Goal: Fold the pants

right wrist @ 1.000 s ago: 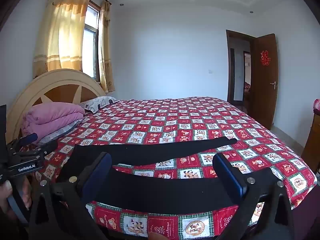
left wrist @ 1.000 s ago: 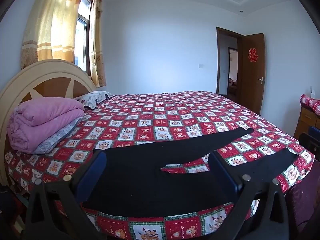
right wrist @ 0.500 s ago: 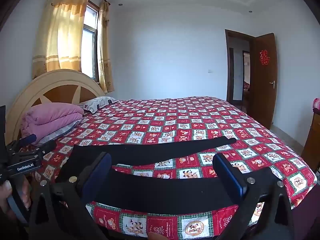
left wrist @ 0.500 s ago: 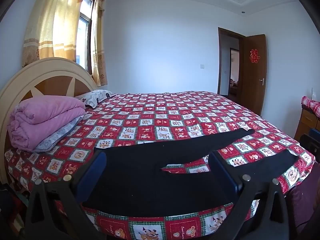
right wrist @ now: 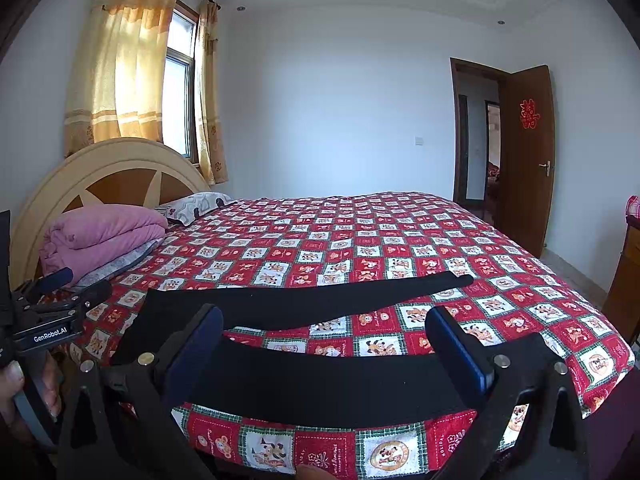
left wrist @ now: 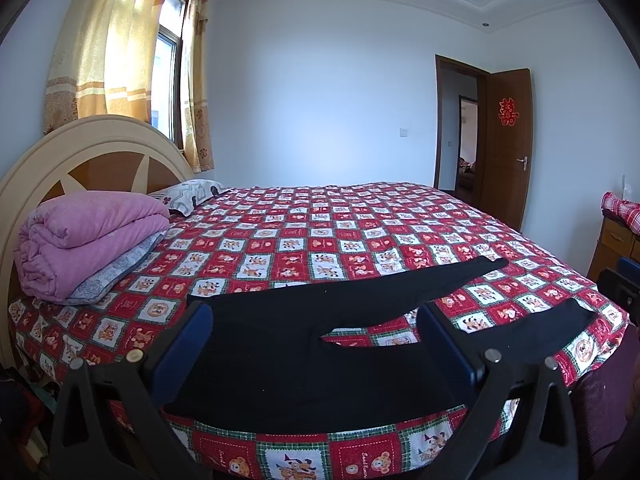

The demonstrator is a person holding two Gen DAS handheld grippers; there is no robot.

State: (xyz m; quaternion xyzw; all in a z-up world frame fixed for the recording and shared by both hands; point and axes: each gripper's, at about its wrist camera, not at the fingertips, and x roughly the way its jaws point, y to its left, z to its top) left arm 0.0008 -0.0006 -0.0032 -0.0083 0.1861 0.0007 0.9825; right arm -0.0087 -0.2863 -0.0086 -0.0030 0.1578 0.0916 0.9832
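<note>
Black pants [left wrist: 288,344] lie flat on the near edge of the bed, waist to the left, two legs spread apart to the right; they also show in the right wrist view [right wrist: 320,380]. My left gripper [left wrist: 314,338] is open and empty, held in front of the waist and crotch. My right gripper [right wrist: 324,344] is open and empty, in front of the near leg. The left gripper also shows at the left edge of the right wrist view [right wrist: 48,312], held in a hand.
The bed [left wrist: 320,240] has a red patterned quilt. A folded pink blanket [left wrist: 88,236] and a pillow [left wrist: 188,196] lie by the headboard [left wrist: 92,148]. A wooden cabinet [left wrist: 616,248] stands at the right. An open door [left wrist: 506,144] is at the back right.
Both grippers have shifted only slightly; the views drift a little. The pants have not moved.
</note>
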